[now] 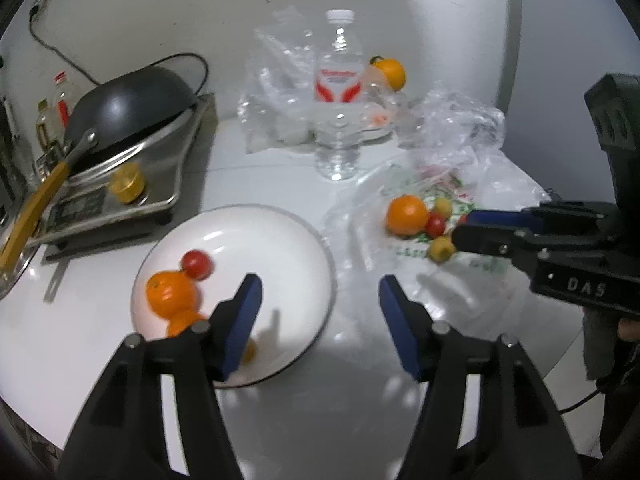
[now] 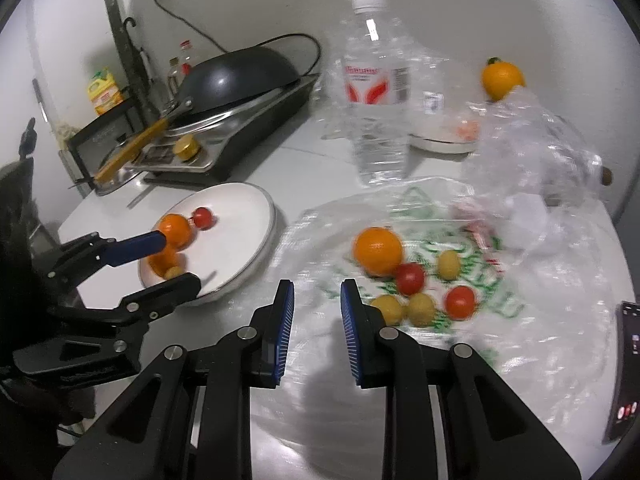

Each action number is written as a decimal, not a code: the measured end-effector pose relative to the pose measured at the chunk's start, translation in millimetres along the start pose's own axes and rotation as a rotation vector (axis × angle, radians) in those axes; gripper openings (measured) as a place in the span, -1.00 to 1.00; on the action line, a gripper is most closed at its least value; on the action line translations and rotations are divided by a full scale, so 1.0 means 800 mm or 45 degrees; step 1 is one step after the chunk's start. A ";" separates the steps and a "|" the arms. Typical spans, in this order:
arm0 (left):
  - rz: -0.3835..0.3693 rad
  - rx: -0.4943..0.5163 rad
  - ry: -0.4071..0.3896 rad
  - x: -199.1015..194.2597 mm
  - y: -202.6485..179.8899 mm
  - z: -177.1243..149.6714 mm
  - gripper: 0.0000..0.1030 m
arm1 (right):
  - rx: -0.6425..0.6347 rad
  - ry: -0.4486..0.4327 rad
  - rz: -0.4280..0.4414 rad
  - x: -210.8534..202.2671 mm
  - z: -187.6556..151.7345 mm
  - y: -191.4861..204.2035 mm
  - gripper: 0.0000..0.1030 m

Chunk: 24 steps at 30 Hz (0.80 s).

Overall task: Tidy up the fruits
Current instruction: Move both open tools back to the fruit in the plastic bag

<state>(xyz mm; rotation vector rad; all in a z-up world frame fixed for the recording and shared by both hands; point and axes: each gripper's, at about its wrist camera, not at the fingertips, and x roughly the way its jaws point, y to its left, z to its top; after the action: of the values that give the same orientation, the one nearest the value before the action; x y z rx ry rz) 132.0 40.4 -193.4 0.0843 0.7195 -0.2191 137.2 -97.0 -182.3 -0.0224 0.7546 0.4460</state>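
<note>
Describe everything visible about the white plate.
The white plate is round and shallow, glossy like ceramic, with a thin dark rim edge. It lies flat on the white table, beside the cooker and left of the plastic bag. It holds two oranges, a red tomato and a small yellow one near its front. The left gripper hovers over its near edge, apparently not touching.

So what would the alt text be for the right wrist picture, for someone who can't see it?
A hand-held right gripper, shut and empty, points at loose fruit on a plastic bag: an orange, red and yellow tomatoes. To the left, the open left gripper is at a white plate holding more fruit; a water bottle stands behind.
</note>
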 end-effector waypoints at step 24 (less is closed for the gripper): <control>0.026 0.193 0.075 0.053 -0.138 0.042 0.24 | 0.021 -0.023 -0.016 -0.024 -0.033 -0.125 -0.50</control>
<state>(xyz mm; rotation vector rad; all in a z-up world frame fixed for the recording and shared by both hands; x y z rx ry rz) 159.3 -79.3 -196.5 0.2432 0.7601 -0.2525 147.0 -199.7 -202.7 -0.0081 0.7397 0.4274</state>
